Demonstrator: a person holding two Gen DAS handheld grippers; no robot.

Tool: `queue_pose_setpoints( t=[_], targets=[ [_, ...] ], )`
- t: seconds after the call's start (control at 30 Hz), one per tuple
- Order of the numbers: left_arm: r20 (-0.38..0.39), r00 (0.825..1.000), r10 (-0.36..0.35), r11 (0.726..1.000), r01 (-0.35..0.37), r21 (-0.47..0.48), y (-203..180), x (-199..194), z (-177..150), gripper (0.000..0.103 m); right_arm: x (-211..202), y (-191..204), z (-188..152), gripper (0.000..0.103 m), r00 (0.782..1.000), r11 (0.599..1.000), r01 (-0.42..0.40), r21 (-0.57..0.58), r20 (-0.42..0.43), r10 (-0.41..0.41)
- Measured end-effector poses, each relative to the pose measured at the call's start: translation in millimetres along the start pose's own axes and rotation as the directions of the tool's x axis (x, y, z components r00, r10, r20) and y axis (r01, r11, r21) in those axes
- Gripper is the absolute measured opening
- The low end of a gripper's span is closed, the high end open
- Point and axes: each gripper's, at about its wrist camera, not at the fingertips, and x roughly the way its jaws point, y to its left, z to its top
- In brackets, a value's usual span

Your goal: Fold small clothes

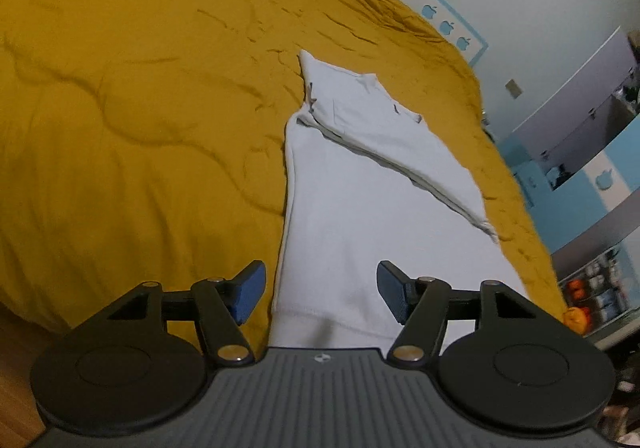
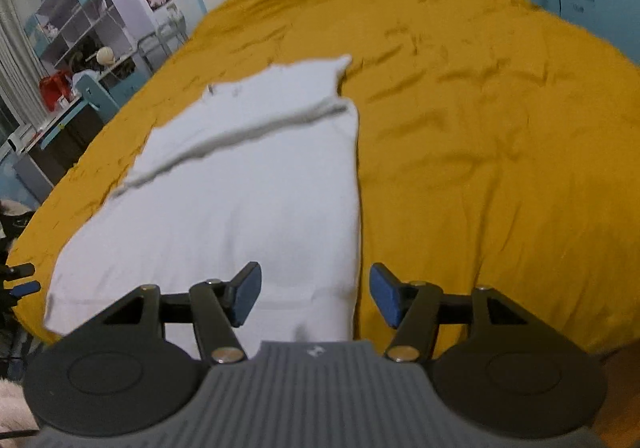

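A white garment (image 1: 360, 188) lies flat on the mustard-yellow bedspread (image 1: 140, 108), with one side folded over in a long diagonal flap. It also shows in the right wrist view (image 2: 240, 188). My left gripper (image 1: 320, 290) is open and empty, hovering over the garment's near left hem corner. My right gripper (image 2: 314, 294) is open and empty, over the garment's near right hem corner. The tips of the left gripper (image 2: 22, 280) show at the far left edge of the right wrist view.
The yellow bedspread (image 2: 500, 128) covers the whole bed. Shelves (image 2: 80, 28) and a desk stand left of the bed in the right wrist view. A shelf with cans and oranges (image 1: 592, 296) stands right of the bed. Wood floor (image 1: 16, 368) shows at the near edge.
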Motion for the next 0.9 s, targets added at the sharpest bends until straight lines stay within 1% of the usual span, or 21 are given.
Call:
queue_pose_setpoints(
  t=[0.17,0.2,0.3,0.47,0.57,0.73,0.83,0.9],
  targets=[
    [-0.008,0.999,-0.034,0.997,0.033,-0.071,17,0,-7,0.073,15,-4,-11,0.057,0.999,1.000,0.008,0.030,-0.038,-0.006],
    [-0.013,1.000,-0.028,0.996,0.027,-0.087,22,1,-8,0.073,16,-5,-14,0.057,0.999,0.999,0.011,0.036,-0.043,-0.009],
    [-0.022,1.000,-0.016,0.996,0.014,-0.086,24,5,-13,0.073,20,-5,-17,0.057,0.999,0.999,0.001,0.053,-0.050,0.002],
    [-0.064,0.998,0.002,0.994,-0.009,-0.104,32,20,-19,0.073,19,-6,-17,0.058,0.998,0.998,-0.006,0.058,-0.056,0.009],
    [-0.077,0.997,-0.021,0.993,0.012,-0.114,36,30,-21,0.073,22,-7,-15,0.059,0.998,0.998,-0.002,0.059,-0.060,0.005],
    [-0.095,0.987,-0.128,0.983,0.113,-0.146,36,41,-27,0.073,25,-5,-15,0.062,0.998,0.998,-0.018,0.067,-0.063,0.022],
    [-0.117,0.983,-0.140,0.988,0.132,-0.074,25,45,-31,0.074,28,-6,-15,0.062,0.997,0.998,-0.019,0.064,-0.067,0.023],
    [-0.129,0.981,-0.147,0.989,0.141,-0.053,22,48,-34,0.074,30,-8,-14,0.063,0.997,0.996,-0.034,0.077,-0.071,0.039]
  ],
)
